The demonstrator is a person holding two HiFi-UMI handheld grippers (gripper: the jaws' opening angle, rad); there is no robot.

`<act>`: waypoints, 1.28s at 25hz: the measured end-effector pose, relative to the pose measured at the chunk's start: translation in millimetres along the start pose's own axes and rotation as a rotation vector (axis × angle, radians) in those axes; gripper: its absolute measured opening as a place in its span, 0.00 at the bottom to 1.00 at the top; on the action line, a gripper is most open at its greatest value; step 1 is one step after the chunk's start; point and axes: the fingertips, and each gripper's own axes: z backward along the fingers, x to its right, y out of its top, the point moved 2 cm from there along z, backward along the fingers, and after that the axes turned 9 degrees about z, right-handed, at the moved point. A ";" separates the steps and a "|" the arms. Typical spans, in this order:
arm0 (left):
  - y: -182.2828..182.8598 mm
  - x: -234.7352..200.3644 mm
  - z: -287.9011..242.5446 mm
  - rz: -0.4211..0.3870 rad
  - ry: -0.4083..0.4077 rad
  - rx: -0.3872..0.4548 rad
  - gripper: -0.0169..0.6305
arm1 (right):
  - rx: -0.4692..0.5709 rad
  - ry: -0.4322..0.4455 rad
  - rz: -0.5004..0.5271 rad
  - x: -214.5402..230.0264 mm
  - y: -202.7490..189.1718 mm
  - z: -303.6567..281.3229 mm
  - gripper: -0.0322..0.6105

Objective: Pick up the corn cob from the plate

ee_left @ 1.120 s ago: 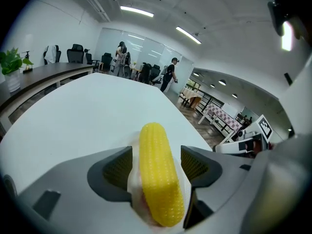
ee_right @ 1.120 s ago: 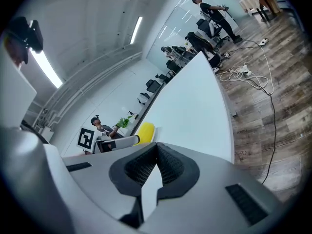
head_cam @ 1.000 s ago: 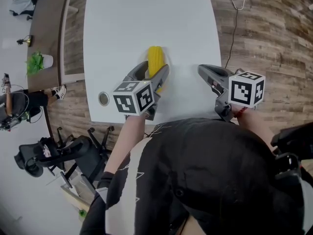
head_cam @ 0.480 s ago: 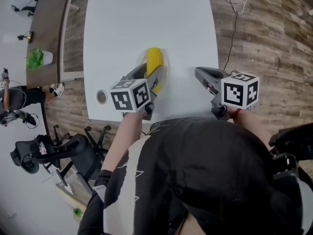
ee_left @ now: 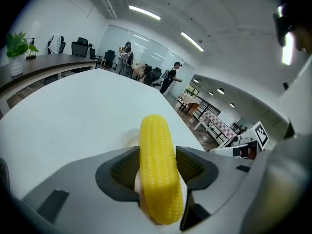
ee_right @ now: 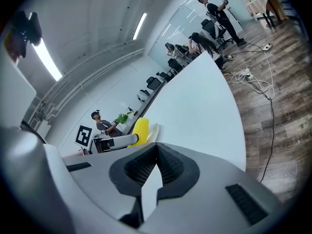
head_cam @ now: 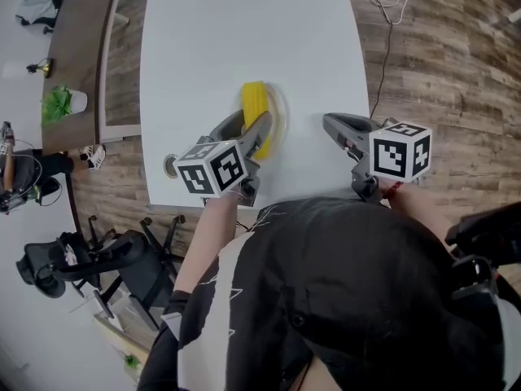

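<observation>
Each tool carries a cube (head_cam: 213, 168) printed with black-and-white square markers. The left tool (head_cam: 251, 125) has just been closing and grips the yellow corn cob (head_cam: 255, 104) between its pads, over the white plate (head_cam: 282, 116). The right tool (head_cam: 332, 123), jaws together with nothing between them, hangs well apart over the white desk (head_cam: 244, 31). Around the desk are a wood floor (head_cam: 440, 72), office chairs (head_cam: 122, 259) and ceiling strip lights (ee_left: 145, 12).

One corn cob (head_cam: 256, 106), one plate (head_cam: 282, 114), one table (head_cam: 244, 31).

Open-plan office; swivel chairs (ee_left: 79, 47), long desk (ee_left: 46, 65), glass partition (ee_left: 146, 48)
</observation>
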 end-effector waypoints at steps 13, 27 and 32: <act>22.4 7.6 71.1 0.180 -0.318 0.354 0.39 | -0.009 -0.017 0.009 -33.5 -12.4 -3.3 0.07; -37.7 30.3 206.6 0.216 -0.443 0.525 0.39 | -0.003 -0.040 0.126 -99.4 -45.7 -0.1 0.07; -72.5 19.9 243.0 0.205 -0.365 0.543 0.39 | -0.003 -0.011 0.120 -129.9 -67.5 7.3 0.07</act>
